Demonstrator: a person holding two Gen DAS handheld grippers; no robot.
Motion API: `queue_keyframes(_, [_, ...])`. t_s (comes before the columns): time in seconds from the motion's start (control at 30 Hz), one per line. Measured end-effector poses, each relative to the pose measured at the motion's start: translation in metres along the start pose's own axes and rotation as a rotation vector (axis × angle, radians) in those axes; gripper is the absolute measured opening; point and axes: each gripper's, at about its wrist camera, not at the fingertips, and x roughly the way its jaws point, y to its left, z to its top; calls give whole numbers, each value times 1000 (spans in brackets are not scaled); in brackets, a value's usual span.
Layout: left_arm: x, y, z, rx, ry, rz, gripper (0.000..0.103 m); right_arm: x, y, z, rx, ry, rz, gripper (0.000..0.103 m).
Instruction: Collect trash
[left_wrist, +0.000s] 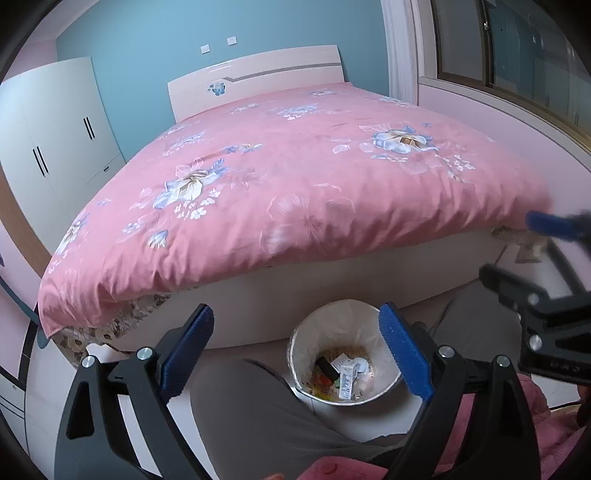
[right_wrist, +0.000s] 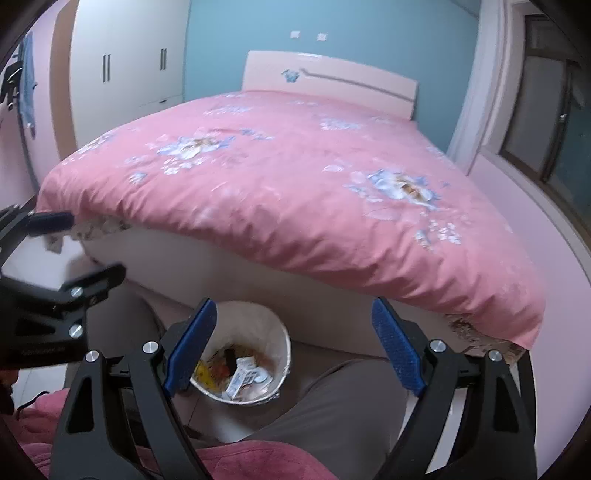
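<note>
Jaws: left gripper (left_wrist: 295, 350) stands wide apart, nothing between the blue pads. Right gripper (right_wrist: 293, 347) likewise wide apart, nothing held. No earlier view to compare.

Nearest: grey trouser legs (left_wrist: 266, 413) of the person, and a dark pink garment (right_wrist: 240, 461) at the lower edge of both views. Each gripper appears blurred at the side of the other's view.

Bin (left_wrist: 345, 354): round, white liner, standing upright on the floor between the legs and the bed, mouth facing up. In the left wrist view it sits between the left pads; in the right wrist view it is low and left of centre, partly behind the left pad.

Trash (left_wrist: 341, 373) lies at the bottom of the bin, in a loose heap. One white wrapper (right_wrist: 240, 380) is the clearest piece: long axis runs roughly from the bin wall near the camera up toward the centre. A black oblong piece (left_wrist: 327, 367) lies beside it, tilted. Yellow and orange scraps (right_wrist: 207, 373) sit at the left side. Print on the white wrapper is there but too small to read; no brand legible.

Farther: bed (left_wrist: 295, 302) with white base, pink flowered quilt (left_wrist: 295, 177) hanging over its foot. Headboard (right_wrist: 332, 81) with a blue flower mark. White wardrobe (left_wrist: 62, 122), blue wall (left_wrist: 221, 29), window (left_wrist: 517, 55) at right.
</note>
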Motion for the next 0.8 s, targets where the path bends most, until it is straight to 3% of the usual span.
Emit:
queue_keyframes(0.5, [-14,-5,-5,9,-45,18,93,-14,4,-8,36,-30,85,85])
queue_keyframes(0.8, [-15,-4,-4,13,-52,18,93,-12,3,-8,35,-28,88,85])
